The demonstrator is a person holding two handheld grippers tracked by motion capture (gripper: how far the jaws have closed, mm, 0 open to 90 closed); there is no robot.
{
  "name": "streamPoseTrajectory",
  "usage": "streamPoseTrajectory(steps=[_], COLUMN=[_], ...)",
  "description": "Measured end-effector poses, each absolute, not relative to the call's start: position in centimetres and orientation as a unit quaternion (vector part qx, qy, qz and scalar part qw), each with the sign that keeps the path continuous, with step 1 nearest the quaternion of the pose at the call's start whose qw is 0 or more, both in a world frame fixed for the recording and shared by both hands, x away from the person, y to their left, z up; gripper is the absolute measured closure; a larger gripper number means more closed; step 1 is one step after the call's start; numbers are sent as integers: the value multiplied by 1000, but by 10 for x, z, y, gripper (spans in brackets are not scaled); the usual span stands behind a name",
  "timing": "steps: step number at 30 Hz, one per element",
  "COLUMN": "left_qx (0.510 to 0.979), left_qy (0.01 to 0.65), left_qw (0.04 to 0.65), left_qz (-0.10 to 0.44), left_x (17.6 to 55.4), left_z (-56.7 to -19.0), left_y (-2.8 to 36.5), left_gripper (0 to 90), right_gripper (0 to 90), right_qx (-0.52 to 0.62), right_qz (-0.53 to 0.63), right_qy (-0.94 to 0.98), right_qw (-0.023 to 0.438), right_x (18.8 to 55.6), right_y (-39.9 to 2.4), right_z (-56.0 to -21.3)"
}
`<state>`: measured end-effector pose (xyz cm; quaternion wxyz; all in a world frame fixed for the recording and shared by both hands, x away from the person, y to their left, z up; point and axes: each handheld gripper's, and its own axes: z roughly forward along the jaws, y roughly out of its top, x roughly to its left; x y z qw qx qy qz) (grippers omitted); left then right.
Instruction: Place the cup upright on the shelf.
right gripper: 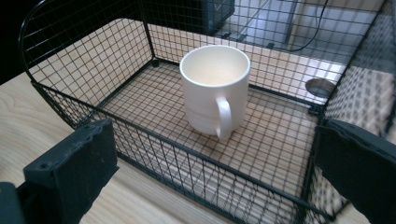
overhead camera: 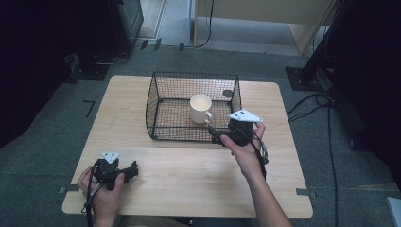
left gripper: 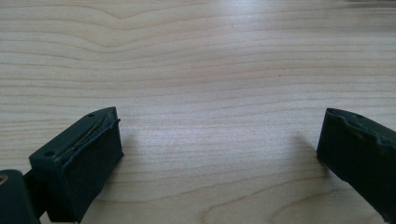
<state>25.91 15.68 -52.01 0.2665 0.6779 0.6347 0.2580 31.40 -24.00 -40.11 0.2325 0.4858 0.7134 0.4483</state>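
1. Left gripper (overhead camera: 124, 171) – held in the person's left hand (overhead camera: 105, 194) near the front left part of the wooden table (overhead camera: 189, 175). In the left gripper view its two black jaws stand wide apart, with bare wood grain between them. The jaws are released and hold nothing
2. Right gripper (right gripper: 219, 177) – held in the person's right hand (overhead camera: 246, 151) at the front right corner of the black wire basket (overhead camera: 161, 94). In the right gripper view its jaws are spread wide; the left jaw stands in front of the basket's near wall, and the right jaw stands at the basket's near right corner. Whether either jaw touches the wire cannot be told. Nothing is grasped
3. White mug (right gripper: 215, 88) – stands upright on the basket's mesh floor, open end up, interior empty. Its handle faces the right gripper. The mug sits well apart from both jaws
4. Basket – rests on the far half of the table, open at the top, with a small dark round disc (right gripper: 320, 87) at its far right corner
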Motion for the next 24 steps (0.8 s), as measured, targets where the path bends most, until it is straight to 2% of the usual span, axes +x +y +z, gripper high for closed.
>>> streamPoseTrajectory(steps=[11,24], left_qx=[678,679], left_qy=[635,634], left_qw=[266,265], left_qz=[258,257], left_x=[259,259], left_z=[-520,-520], left_y=[157,157], left_gripper=[0,0], right_gripper=[0,0], right_qx=[494,526], right_qz=[444,432], right_qy=[707,690], right_qw=[245,247], right_x=[286,264], right_y=[-271,-313], right_z=[-412,-442])
